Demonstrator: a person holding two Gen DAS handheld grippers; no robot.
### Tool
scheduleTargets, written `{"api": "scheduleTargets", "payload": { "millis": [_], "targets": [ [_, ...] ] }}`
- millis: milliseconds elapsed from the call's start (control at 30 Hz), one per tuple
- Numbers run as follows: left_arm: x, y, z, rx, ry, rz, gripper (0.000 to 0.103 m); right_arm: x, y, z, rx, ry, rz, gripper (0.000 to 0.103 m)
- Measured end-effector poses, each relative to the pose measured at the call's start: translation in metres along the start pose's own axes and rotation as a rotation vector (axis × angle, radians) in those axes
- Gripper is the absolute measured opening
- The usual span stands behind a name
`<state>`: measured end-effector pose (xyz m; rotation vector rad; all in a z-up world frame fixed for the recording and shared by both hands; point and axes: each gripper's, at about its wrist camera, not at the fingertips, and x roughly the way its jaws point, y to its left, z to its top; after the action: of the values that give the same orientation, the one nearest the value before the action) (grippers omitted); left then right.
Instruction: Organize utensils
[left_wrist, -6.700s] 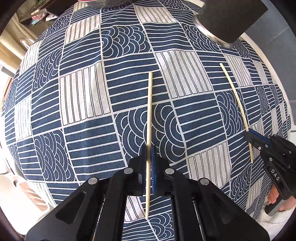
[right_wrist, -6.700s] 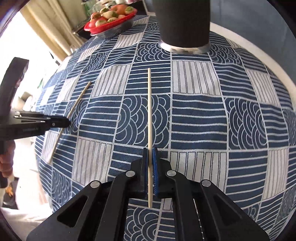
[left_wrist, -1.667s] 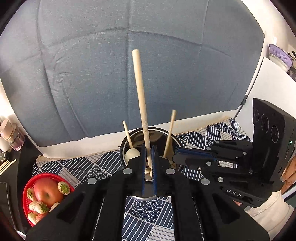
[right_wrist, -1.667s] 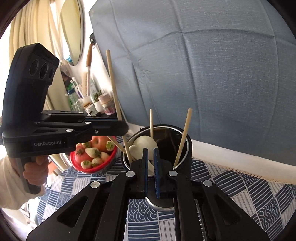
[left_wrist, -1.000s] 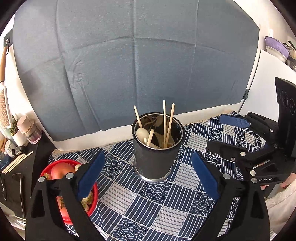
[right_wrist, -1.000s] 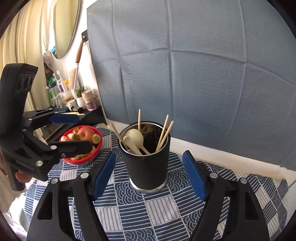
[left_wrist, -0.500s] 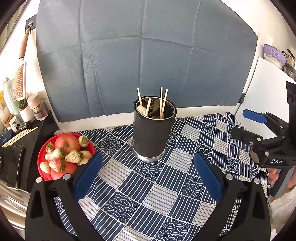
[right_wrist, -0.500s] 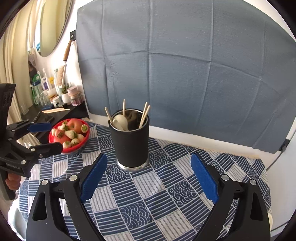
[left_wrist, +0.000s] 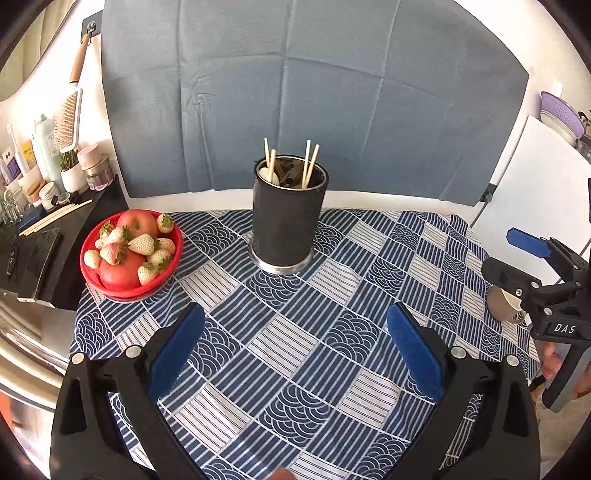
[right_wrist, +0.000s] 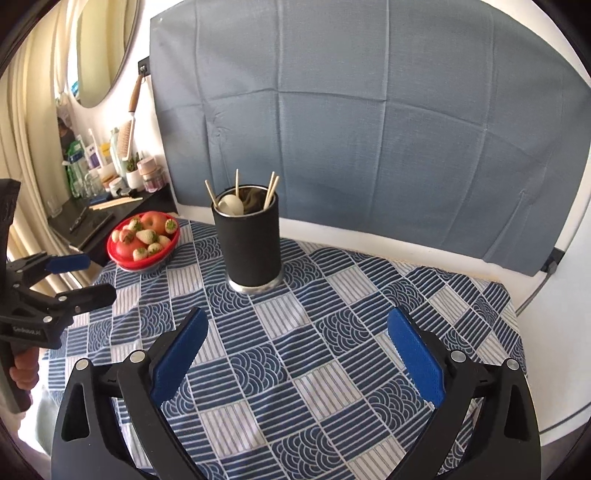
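A black utensil holder stands upright at the far side of the blue patterned tablecloth. Several wooden chopsticks and a white spoon stick out of it. My left gripper is open and empty, well short of the holder. My right gripper has its jaws opening wide, with nothing between them, also back from the holder.
A red bowl of apples and strawberries sits left of the holder. A black side shelf with bottles and loose chopsticks lies beyond the table's left edge. A small brown cup is near the right edge. A grey-blue backdrop hangs behind.
Both grippers have drawn back from the holder, which now looks smaller and farther off. The right jaws have spread wider. More of the tablecloth shows.
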<state>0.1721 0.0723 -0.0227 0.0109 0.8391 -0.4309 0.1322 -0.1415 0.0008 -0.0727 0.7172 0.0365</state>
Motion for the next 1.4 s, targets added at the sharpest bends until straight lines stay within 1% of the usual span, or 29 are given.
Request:
{"api": "scheduleTargets", "payload": {
  "millis": [100, 233, 333, 400, 500, 533, 633, 700, 767, 867, 933, 1067, 1400],
  "targets": [
    [-0.009, -0.015, -0.009, -0.011, 0.013, 0.006, 0.097, -0.011, -0.004, -0.011, 0.032, 0.000, 0.049, 0.094],
    [-0.023, -0.036, -0.023, 0.028, 0.012, 0.062, 0.097, -0.016, -0.005, -0.025, 0.040, 0.023, 0.068, 0.094],
    [-0.032, -0.043, -0.031, -0.002, 0.029, 0.063, 0.097, -0.018, -0.002, -0.039, 0.014, 0.052, 0.056, 0.094],
    [-0.038, -0.043, -0.035, -0.043, 0.033, 0.093, 0.097, -0.022, -0.001, -0.048, 0.008, 0.059, 0.065, 0.094],
    [-0.045, -0.048, -0.040, -0.049, 0.030, 0.155, 0.097, -0.024, -0.002, -0.060, 0.033, 0.097, 0.099, 0.094],
    [-0.047, -0.048, -0.041, -0.055, 0.029, 0.158, 0.097, -0.025, -0.001, -0.063, 0.032, 0.105, 0.105, 0.094],
    [-0.054, -0.050, -0.046, -0.058, 0.027, 0.168, 0.097, -0.030, 0.005, -0.065, -0.006, 0.091, 0.086, 0.094],
    [-0.057, -0.053, -0.048, -0.051, 0.028, 0.180, 0.097, -0.035, 0.006, -0.063, -0.011, 0.080, 0.087, 0.094],
    [-0.057, -0.051, -0.050, -0.066, 0.040, 0.183, 0.097, -0.039, 0.007, -0.062, -0.012, 0.067, 0.089, 0.094],
    [-0.059, -0.049, -0.052, -0.070, 0.032, 0.217, 0.097, -0.045, 0.011, -0.061, -0.041, 0.049, 0.072, 0.094],
    [-0.060, -0.050, -0.053, -0.062, 0.026, 0.214, 0.097, -0.048, 0.012, -0.060, -0.050, 0.042, 0.071, 0.094],
    [-0.058, -0.052, -0.055, -0.055, 0.045, 0.195, 0.097, -0.050, 0.010, -0.061, -0.041, 0.037, 0.060, 0.094],
    [-0.055, -0.059, -0.056, -0.023, 0.064, 0.161, 0.097, -0.051, 0.006, -0.063, -0.013, 0.035, 0.069, 0.095]
  ]
}}
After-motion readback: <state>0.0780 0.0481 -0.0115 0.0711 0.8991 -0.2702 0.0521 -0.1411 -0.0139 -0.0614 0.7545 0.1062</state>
